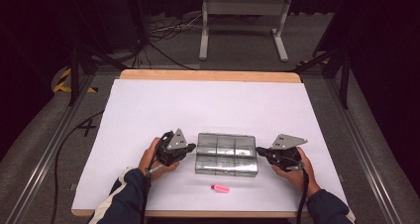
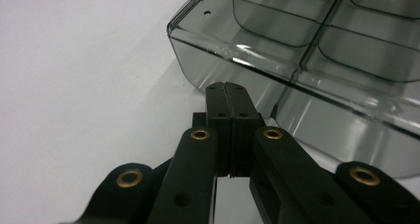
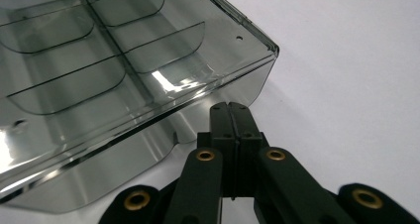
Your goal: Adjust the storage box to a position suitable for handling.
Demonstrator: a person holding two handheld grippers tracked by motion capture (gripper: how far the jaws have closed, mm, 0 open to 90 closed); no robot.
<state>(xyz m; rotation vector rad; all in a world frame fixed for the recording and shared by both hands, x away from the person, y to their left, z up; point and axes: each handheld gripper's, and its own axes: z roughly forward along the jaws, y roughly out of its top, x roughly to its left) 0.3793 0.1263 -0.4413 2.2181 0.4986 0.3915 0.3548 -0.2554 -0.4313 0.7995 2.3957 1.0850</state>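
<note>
Compartment box [image 1: 227, 153] mid-sheet between both closed tools, white sheet [image 1: 208, 105] bare beyond.

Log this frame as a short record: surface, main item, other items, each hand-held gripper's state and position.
surface: white sheet on a wooden table
main item: clear grey compartment box, closed, compartments look empty
other item: small pink object, near table edge
left hand-held gripper: shut, holds nothing, at the box's left end
right hand-held gripper: shut, holds nothing, at the box's right end
</note>
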